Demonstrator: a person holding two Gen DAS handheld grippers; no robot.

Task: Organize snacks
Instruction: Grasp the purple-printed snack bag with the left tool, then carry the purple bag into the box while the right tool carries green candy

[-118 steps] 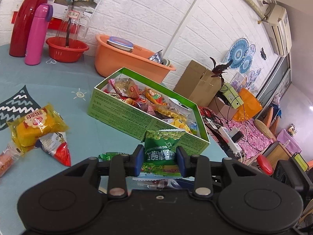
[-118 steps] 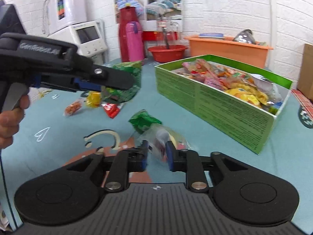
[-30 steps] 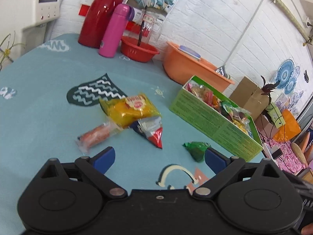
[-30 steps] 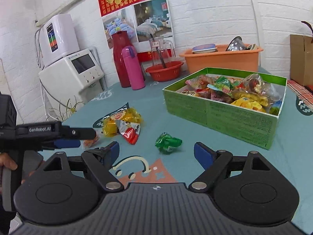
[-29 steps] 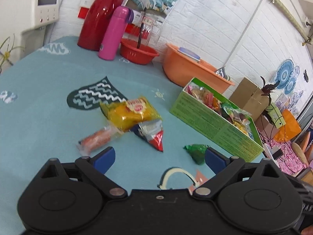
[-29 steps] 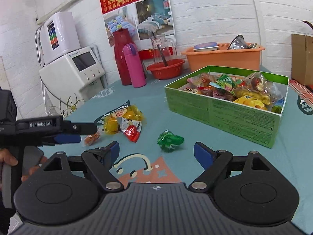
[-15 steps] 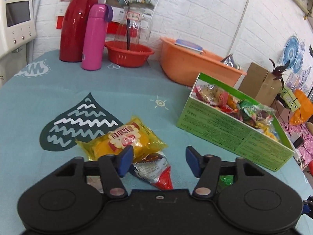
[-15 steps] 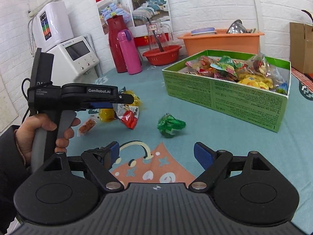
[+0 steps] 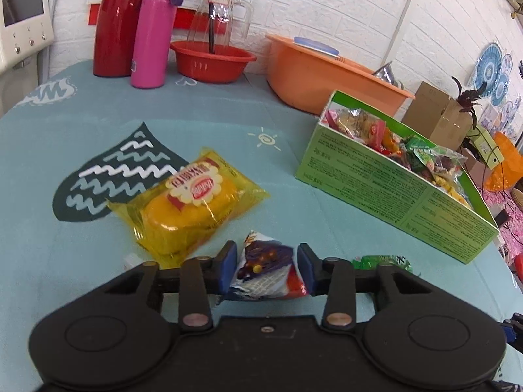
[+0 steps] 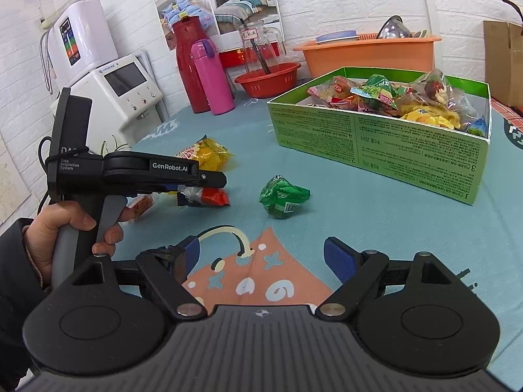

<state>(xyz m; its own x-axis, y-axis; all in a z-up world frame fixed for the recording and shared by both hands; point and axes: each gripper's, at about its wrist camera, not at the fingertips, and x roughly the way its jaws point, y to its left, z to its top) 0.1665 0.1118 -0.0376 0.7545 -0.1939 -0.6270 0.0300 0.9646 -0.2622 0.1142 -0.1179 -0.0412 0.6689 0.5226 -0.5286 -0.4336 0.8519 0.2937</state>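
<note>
My left gripper (image 9: 264,261) is closing its jaws on a small red, white and purple snack packet (image 9: 266,272) on the teal tablecloth, and both blue pads press its sides. From the right wrist view, the left gripper (image 10: 212,179) is held by a hand with the packet (image 10: 204,197) at its tip. My right gripper (image 10: 271,258) hovers open and empty, short of a crumpled green packet (image 10: 282,197). A yellow cake packet (image 9: 193,202) lies just beyond the left gripper. The green box (image 9: 376,189) full of snacks stands to the right.
An orange sausage packet (image 10: 140,204) lies by the person's hand. At the table's back stand a red thermos (image 9: 116,23), a pink bottle (image 9: 153,32), a red basin (image 9: 212,60) and an orange tub (image 9: 313,72). A white appliance (image 10: 124,94) sits off the left edge.
The left gripper moved forward and down over the red-and-white packet, and its jaws went from wide open to closed on it. The right gripper stayed open and nearly still.
</note>
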